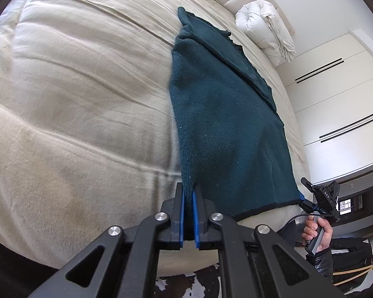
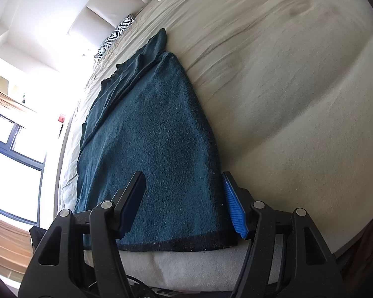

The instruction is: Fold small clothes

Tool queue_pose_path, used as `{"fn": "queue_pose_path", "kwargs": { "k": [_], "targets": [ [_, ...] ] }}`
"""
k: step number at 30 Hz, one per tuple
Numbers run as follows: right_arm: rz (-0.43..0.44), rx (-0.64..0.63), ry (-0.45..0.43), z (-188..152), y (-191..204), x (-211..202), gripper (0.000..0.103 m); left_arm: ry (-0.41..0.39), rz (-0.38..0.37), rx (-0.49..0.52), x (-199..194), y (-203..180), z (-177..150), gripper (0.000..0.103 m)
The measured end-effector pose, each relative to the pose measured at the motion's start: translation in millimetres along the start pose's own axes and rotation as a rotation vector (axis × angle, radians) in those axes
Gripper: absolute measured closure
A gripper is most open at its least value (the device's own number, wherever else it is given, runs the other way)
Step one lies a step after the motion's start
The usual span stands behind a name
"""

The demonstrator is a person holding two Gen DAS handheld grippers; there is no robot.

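The left gripper (image 1: 189, 193) has its jaws drawn nearly together, the blue pads (image 1: 182, 213) almost parallel with only a thin slot between them, pinching a fold of dark cloth at the tips. The right gripper (image 2: 184, 198) has its jaws spread wide, one finger on each side. In the left wrist view the right hand (image 1: 317, 232) wraps its fingers around the grey handle, with a dark sleeve at the wrist.

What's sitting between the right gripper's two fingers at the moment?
The near hem corner of the teal sweater lies between the open right gripper fingers, not yet pinched, as the right wrist view shows. Beneath it is the beige bedspread.
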State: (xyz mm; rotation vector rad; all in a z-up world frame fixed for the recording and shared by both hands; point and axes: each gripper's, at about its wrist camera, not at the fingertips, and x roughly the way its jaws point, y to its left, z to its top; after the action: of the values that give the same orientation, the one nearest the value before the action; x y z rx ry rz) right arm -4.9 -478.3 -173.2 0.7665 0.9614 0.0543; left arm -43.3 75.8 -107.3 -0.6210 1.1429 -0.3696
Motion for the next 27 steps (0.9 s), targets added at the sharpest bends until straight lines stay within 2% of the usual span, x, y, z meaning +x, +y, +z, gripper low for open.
{"fn": "queue_pose_path", "kwargs": {
  "k": [7, 18, 23, 27],
  "targets": [
    [-0.001, 0.004, -0.005, -2, 0, -3, 0.042, -0.018, -0.025, -0.003, -5, 0, 1, 0.096],
    [-0.068, 0.008, -0.011, -6, -9, -28, 0.042, -0.017, -0.043, 0.000, -7, -1, 1, 0.096],
    [-0.112, -0.033, 0.096, -11, -8, -16, 0.043, -0.020, -0.048, -0.003, -8, 0, 0, 0.096],
    [-0.114, -0.022, 0.104, -13, -9, -15, 0.043, -0.022, -0.054, -0.006, -9, 0, -1, 0.096]
  ]
}}
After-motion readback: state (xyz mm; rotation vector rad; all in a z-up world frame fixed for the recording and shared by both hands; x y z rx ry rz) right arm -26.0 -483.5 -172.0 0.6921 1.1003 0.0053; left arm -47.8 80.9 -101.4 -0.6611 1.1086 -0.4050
